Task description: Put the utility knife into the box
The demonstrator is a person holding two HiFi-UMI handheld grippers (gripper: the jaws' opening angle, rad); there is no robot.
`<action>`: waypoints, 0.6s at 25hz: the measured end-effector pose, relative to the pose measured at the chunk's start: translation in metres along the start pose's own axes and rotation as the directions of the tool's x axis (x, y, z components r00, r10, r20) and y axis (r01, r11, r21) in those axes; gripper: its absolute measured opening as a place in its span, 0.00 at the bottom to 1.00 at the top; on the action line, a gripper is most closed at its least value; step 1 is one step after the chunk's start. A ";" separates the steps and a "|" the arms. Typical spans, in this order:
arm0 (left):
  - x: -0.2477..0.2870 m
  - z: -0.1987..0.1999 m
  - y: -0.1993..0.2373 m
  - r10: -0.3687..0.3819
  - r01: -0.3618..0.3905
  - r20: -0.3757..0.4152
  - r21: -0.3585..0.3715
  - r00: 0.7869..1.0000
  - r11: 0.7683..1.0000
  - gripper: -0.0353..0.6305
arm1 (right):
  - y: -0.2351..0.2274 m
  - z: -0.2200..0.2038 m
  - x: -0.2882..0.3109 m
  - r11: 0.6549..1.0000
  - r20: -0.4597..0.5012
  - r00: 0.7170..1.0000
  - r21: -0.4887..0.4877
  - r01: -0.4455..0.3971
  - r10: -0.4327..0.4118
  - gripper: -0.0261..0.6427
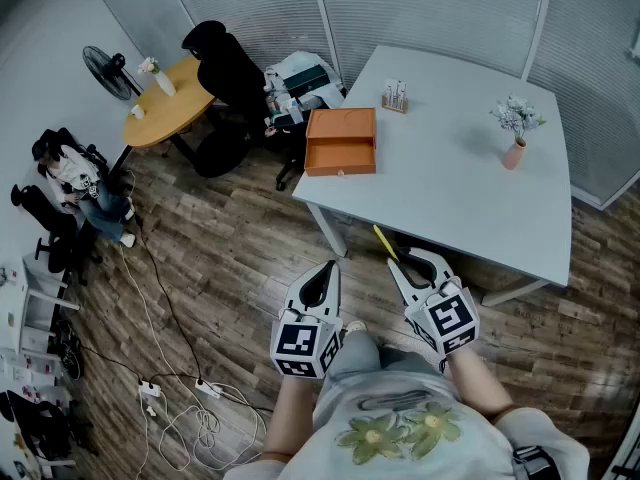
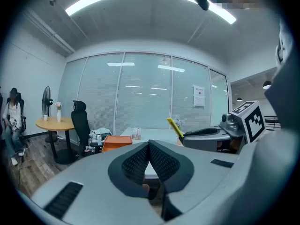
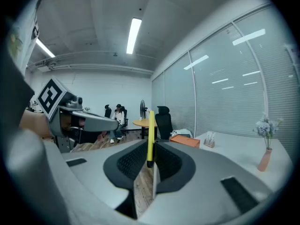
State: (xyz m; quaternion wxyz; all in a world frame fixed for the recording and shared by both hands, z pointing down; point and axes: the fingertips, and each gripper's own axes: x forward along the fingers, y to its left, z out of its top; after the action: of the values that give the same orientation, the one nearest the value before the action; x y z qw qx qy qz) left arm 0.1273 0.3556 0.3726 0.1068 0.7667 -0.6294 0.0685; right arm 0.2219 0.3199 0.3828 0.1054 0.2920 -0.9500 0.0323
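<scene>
Yellow knife [image 3: 150,135] points forward, pinched in my right gripper [image 1: 405,266] — the orange box [image 1: 341,141] lies ahead-left on the table [image 1: 470,203]; left gripper [image 1: 322,282] closed, empty.

One overhead, two low; common white table [image 1: 450,188]

I see a yellow utility knife [image 3: 150,136] between the black ribbed pads of my grey right gripper [image 1: 410,260]. My left gripper [image 1: 326,273] is the same grey, and both carry black-and-white square markers. The box [image 1: 341,140] at the table's left edge is orange, the table [image 1: 470,208] white, the vase [image 1: 514,155] pink, and the floor [image 1: 230,268] brown wood-grain.
</scene>
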 end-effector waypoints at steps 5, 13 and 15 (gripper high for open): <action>0.004 -0.001 0.003 0.001 -0.001 0.004 -0.001 1.000 1.000 0.06 | 0.001 0.001 0.010 1.000 -0.004 1.000 -0.010 -0.008 0.008 0.12; 0.044 0.004 0.039 0.001 0.000 0.017 -0.021 1.000 1.000 0.06 | -0.016 0.011 0.054 1.000 0.008 1.000 -0.027 -0.006 0.006 0.12; 0.059 0.011 0.049 -0.007 0.008 0.025 -0.014 1.000 1.000 0.06 | -0.025 0.018 0.069 0.999 0.012 1.000 -0.041 -0.001 0.001 0.12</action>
State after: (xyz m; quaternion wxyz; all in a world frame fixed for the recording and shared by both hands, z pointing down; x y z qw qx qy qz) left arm 0.0902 0.2880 0.3797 0.1048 0.7690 -0.6282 0.0543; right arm 0.1770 0.2596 0.3806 0.1056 0.2896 -0.9513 0.0113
